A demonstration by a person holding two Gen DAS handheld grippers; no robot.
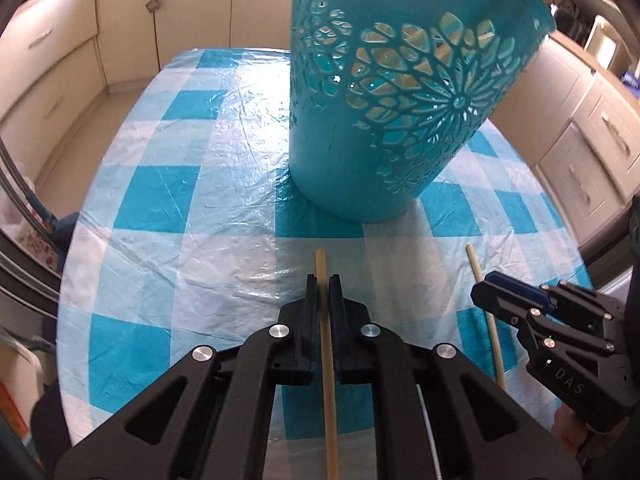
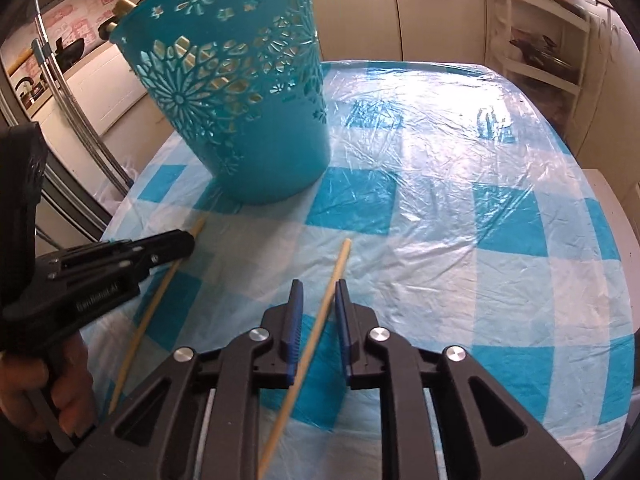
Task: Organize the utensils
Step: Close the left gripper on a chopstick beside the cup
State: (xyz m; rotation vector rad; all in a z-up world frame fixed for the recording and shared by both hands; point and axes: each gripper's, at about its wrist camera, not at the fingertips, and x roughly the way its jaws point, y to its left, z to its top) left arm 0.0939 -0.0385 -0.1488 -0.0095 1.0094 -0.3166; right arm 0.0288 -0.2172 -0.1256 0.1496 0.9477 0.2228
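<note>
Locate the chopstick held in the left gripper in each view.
Left wrist view: the chopstick runs up the bottom centre, clamped in the left gripper.
Right wrist view: lower left, slanting under the left gripper.
Shared landmark: the teal basket, standing beyond the chopstick's far tip in both.

We see one tall obstacle ahead of both grippers: the teal basket (image 1: 384, 120) standing upright on the checked tablecloth (image 2: 460, 208), its cut-out wall just beyond the chopstick tips. To its left in the left wrist view, and to its right in the right wrist view, the cloth lies bare to the far edge, so a hand could pass there. Nearer us, the left gripper (image 1: 323, 280) and right gripper (image 2: 319, 286) sit close side by side, crowding each other.
</note>
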